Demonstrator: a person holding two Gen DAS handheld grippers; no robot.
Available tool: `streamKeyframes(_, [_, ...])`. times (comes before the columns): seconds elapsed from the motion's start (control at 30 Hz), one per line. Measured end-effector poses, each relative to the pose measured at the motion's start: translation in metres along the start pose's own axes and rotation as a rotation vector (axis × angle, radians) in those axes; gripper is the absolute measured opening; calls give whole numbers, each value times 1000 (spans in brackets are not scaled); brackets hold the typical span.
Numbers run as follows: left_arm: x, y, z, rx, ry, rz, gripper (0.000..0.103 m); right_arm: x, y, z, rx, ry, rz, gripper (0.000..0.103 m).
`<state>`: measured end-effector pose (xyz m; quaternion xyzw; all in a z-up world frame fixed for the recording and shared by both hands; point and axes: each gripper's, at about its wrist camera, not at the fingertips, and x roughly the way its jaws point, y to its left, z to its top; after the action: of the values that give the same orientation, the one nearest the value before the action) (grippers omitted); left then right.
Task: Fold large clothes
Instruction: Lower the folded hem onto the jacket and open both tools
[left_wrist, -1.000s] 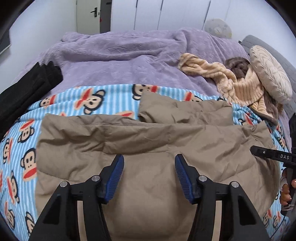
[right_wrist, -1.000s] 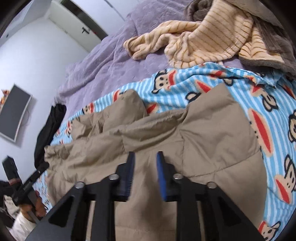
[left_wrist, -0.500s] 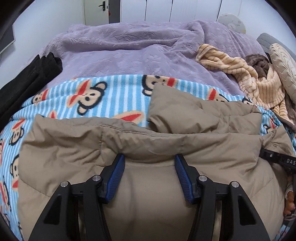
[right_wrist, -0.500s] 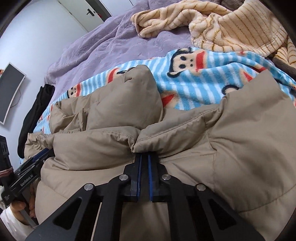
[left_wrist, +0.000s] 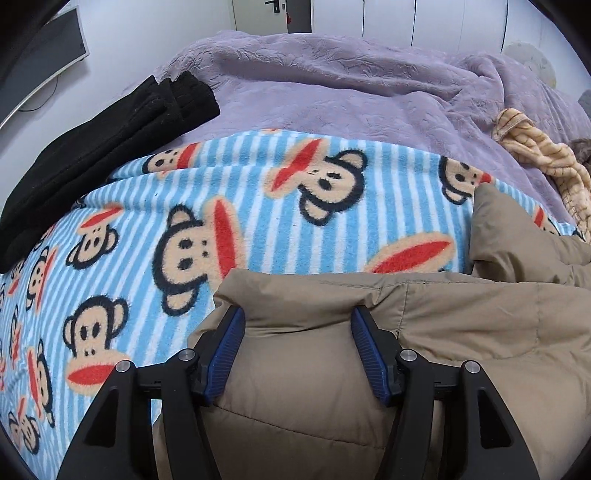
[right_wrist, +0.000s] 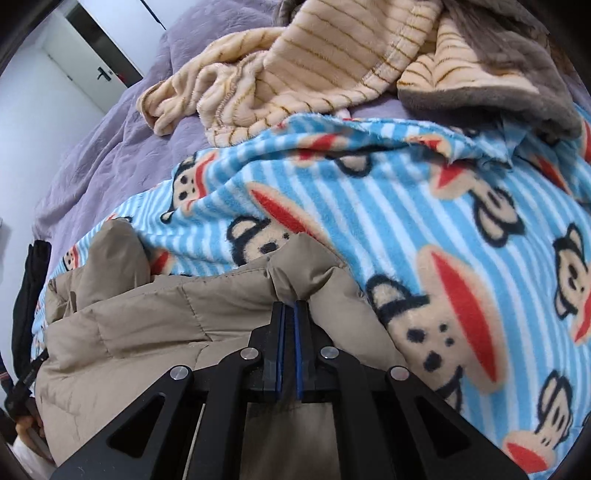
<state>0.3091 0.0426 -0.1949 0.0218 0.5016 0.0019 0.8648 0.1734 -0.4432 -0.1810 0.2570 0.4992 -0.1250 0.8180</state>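
Note:
A tan padded jacket (left_wrist: 461, 325) lies on a blue striped monkey-print blanket (left_wrist: 258, 206) on the bed. My left gripper (left_wrist: 297, 321) is open, its blue pads on either side of the jacket's left folded edge, the fabric bulging between them. My right gripper (right_wrist: 290, 306) is shut on a pinched fold at the right corner of the jacket (right_wrist: 147, 317). The other gripper and a hand show at the far left of the right wrist view (right_wrist: 22, 384).
Black clothing (left_wrist: 103, 140) lies at the bed's left edge. A purple bedspread (left_wrist: 351, 85) covers the far half. A cream striped fleece (right_wrist: 295, 62) and a brown garment (right_wrist: 498, 85) are heaped at the right. A monitor (left_wrist: 44, 66) hangs on the left wall.
My right gripper has closed on the jacket's fold and shifted to its right corner. My left gripper has moved left and forward to the jacket's left edge, still open.

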Motion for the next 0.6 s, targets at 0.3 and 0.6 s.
streamKeyframes(0.3, [-33, 2, -2, 13, 12, 43, 64, 3, 13, 7, -23, 9, -43, 8])
streamKeyframes(0.6, [-103, 8, -53, 38, 56, -13, 64, -61, 36, -36, -50, -40, 6, 44])
